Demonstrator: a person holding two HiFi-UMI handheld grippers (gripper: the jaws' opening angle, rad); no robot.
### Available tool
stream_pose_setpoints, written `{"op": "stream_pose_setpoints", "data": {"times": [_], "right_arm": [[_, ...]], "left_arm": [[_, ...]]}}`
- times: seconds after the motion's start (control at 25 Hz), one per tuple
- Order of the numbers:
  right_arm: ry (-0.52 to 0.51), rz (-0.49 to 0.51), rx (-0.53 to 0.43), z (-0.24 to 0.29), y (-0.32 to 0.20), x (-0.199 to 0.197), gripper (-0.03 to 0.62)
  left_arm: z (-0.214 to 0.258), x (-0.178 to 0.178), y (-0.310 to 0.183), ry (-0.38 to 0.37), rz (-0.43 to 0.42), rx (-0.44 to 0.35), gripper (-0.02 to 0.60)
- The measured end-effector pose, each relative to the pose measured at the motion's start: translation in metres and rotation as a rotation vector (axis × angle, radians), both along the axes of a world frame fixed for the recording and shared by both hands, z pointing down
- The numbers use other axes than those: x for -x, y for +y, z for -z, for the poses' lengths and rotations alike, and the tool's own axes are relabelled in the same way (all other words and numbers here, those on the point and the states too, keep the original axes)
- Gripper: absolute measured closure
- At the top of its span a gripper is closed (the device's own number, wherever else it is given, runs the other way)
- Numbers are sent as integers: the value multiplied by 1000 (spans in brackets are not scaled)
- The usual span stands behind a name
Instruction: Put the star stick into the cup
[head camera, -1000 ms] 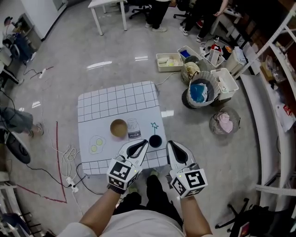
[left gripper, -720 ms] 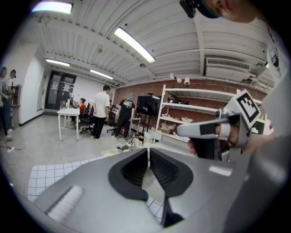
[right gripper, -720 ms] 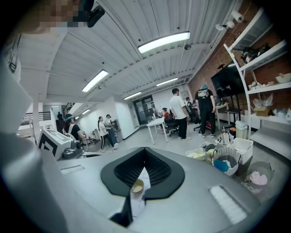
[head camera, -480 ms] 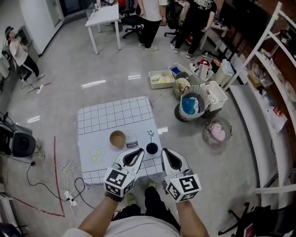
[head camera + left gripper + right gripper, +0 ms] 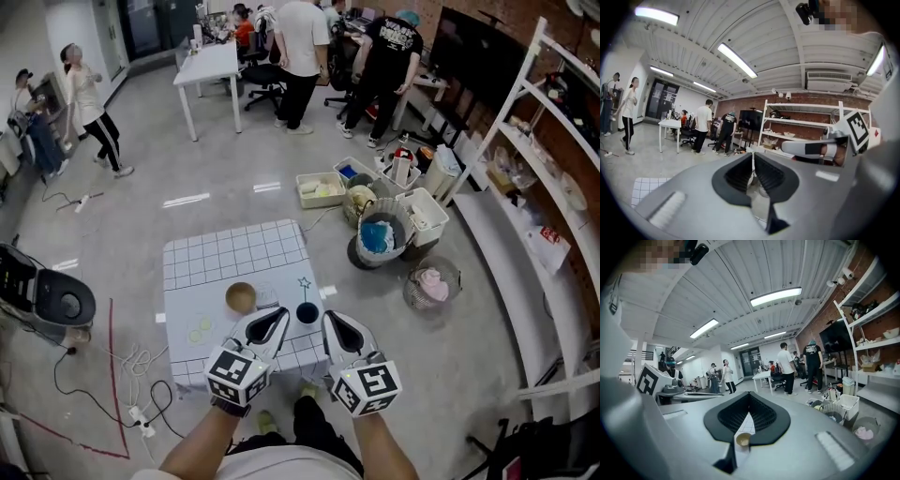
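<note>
In the head view a star stick (image 5: pixel 304 282) lies flat on the checked tablecloth (image 5: pixel 234 255), just beyond a dark cup (image 5: pixel 307 312). A brown cup (image 5: pixel 241 297) stands to the left of them. My left gripper (image 5: pixel 280 314) is shut and empty, held over the table's near edge between the two cups. My right gripper (image 5: pixel 329 319) is also shut and empty, just right of the dark cup. The left gripper view shows its jaws (image 5: pixel 752 158) closed together. In the right gripper view the brown cup (image 5: pixel 743 440) shows below the closed jaws (image 5: pixel 749 395).
Two fried-egg drawings (image 5: pixel 200 330) mark the cloth's near left. Baskets and bins (image 5: pixel 379 235) stand on the floor right of the table, with a white crate (image 5: pixel 319 188) behind. A shelf rack (image 5: pixel 553 187) lines the right. Cables (image 5: pixel 139 361) and a black machine (image 5: pixel 47 298) are at left. People stand at the back.
The head view has tilted up, so the table looks smaller and more of the room shows. Both grippers stay shut by the table's near edge.
</note>
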State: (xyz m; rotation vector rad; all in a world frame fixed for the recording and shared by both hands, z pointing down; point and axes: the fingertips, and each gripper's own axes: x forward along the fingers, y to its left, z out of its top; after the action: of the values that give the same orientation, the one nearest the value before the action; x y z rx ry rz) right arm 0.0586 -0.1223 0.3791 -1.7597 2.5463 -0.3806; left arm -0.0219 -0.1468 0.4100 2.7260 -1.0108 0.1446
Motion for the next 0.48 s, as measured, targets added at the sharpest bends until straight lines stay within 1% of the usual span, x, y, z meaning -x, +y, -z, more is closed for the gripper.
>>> {"op": "stream_pose_setpoints", "data": {"times": [0.24, 0.48], "right_arm": [[13, -9, -39, 18, 13, 6, 580], [26, -20, -89, 42, 23, 10, 580]], "left_arm": [[21, 7, 11, 24, -2, -25, 561], [52, 14, 21, 37, 2, -72, 561]]}}
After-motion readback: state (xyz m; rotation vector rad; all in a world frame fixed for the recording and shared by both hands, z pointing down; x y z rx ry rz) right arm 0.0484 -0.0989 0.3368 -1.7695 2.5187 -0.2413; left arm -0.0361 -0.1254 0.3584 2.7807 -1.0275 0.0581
